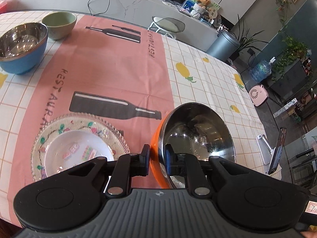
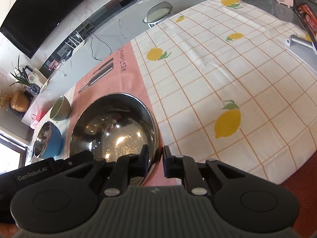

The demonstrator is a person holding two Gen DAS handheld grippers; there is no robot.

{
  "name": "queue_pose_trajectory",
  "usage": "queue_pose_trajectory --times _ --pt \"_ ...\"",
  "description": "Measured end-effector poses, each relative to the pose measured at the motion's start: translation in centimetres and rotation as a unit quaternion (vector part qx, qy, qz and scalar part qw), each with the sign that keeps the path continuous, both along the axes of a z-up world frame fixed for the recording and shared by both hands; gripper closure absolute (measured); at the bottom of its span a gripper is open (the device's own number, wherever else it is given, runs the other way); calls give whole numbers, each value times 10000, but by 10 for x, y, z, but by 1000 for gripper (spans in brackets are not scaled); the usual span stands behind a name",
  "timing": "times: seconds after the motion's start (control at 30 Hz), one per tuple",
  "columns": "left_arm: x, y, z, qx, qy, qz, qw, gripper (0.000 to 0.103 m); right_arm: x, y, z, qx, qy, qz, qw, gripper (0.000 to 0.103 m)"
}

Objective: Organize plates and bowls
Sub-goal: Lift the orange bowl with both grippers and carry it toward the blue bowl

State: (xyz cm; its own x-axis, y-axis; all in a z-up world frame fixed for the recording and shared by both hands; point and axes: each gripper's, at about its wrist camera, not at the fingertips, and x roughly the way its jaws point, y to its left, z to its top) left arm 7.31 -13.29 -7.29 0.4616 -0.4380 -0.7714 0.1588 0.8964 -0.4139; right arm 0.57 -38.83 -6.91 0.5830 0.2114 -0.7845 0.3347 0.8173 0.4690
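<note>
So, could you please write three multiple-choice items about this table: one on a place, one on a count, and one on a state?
1. Where does the white plate lie?
A. on the glass plate
B. inside the green bowl
C. under the blue bowl

2. How many bowls show in the left wrist view?
A. two
B. three
C. five

3. How do the grippers stand at the orange bowl?
A. both far from it
B. only the left one at it
C. each with its fingers astride the rim

Answers:
1. A: the white plate rests on the glass plate.
2. B: green bowl, blue bowl and orange bowl.
3. C: the left gripper and the right gripper each have one finger inside the rim and one outside.
</note>
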Motion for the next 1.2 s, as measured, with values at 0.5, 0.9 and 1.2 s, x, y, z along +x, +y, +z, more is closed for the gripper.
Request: queue_pose_trajectory --times 0.5,0.9,1.2 --pt "-5 -5 -29 -157 456 70 9988 85 1 -12 -17 54 243 -172 9995 91" --pt "0 0 -32 -331 604 89 9976 81 9 -11 -21 -52 261 -161 9995 89" --pt "-7 0 -16 -239 289 8 9993 66 9 12 -7 -1051 39 296 9940 70"
